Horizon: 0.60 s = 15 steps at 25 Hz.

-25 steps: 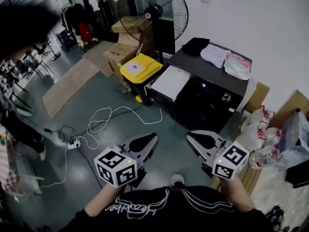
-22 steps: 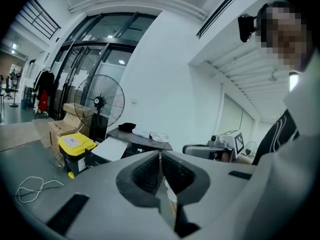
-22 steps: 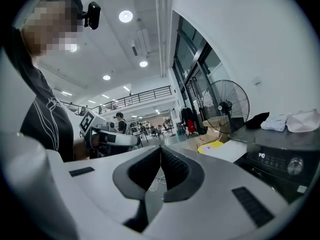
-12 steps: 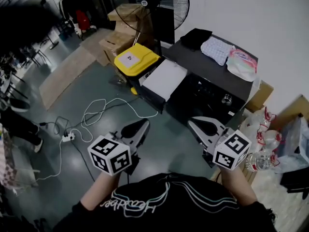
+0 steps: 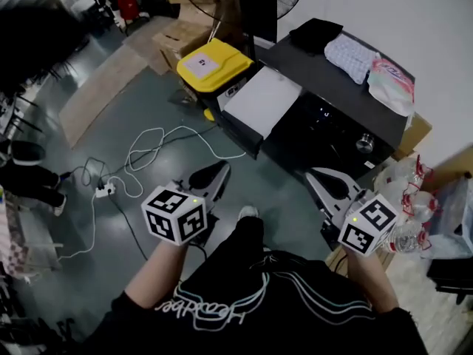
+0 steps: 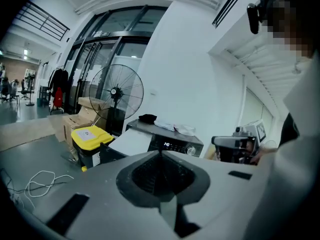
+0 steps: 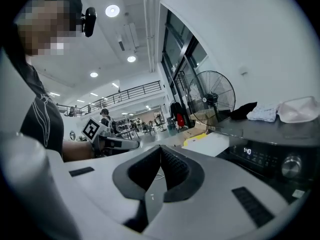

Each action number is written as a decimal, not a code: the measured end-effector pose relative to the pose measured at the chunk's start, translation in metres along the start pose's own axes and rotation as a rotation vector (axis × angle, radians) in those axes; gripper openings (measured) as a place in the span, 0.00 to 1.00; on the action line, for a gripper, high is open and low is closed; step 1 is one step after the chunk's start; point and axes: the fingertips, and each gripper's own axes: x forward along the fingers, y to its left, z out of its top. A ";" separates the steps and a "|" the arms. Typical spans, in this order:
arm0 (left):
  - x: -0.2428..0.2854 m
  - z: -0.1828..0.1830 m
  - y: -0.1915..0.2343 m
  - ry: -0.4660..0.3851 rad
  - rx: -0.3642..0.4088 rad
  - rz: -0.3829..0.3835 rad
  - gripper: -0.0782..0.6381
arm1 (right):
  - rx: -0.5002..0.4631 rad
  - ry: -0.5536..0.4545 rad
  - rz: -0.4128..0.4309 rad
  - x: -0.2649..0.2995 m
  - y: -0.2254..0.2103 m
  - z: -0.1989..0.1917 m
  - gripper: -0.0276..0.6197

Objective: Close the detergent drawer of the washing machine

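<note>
White flat detergent drawer (image 5: 262,103) sticks out of black front-loading washing machine (image 5: 336,135), ahead of both grippers' fingers and well apart from them. Long axis points away from fingers, into machine. Left gripper (image 5: 212,179): jaws pressed together, nothing between. Right gripper (image 5: 327,186): same. Left fingers look nearer to drawer front, drawer slightly to their right.

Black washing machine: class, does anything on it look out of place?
Yes: the white-topped detergent drawer juts far out of the black washing machine at its left end, open instead of flush with the front.
</note>
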 end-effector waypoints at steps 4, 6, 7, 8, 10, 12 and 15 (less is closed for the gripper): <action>0.023 -0.012 0.034 0.020 -0.012 0.018 0.16 | 0.030 0.029 -0.029 0.015 -0.015 -0.009 0.09; 0.036 -0.014 0.045 0.032 -0.016 0.002 0.16 | 0.028 0.032 -0.042 0.021 -0.023 -0.007 0.09; 0.042 -0.015 0.051 0.041 -0.012 -0.008 0.16 | 0.022 0.032 -0.047 0.024 -0.026 -0.005 0.09; 0.049 -0.017 0.056 0.051 -0.007 -0.016 0.16 | 0.015 0.033 -0.052 0.027 -0.029 -0.004 0.09; 0.062 -0.023 0.065 0.076 0.000 -0.029 0.16 | 0.000 0.040 -0.068 0.031 -0.035 -0.004 0.09; 0.075 -0.032 0.077 0.111 0.003 -0.034 0.16 | 0.008 0.046 -0.094 0.034 -0.044 -0.006 0.09; 0.092 -0.043 0.095 0.168 0.014 -0.039 0.16 | 0.067 0.042 -0.135 0.040 -0.063 -0.011 0.09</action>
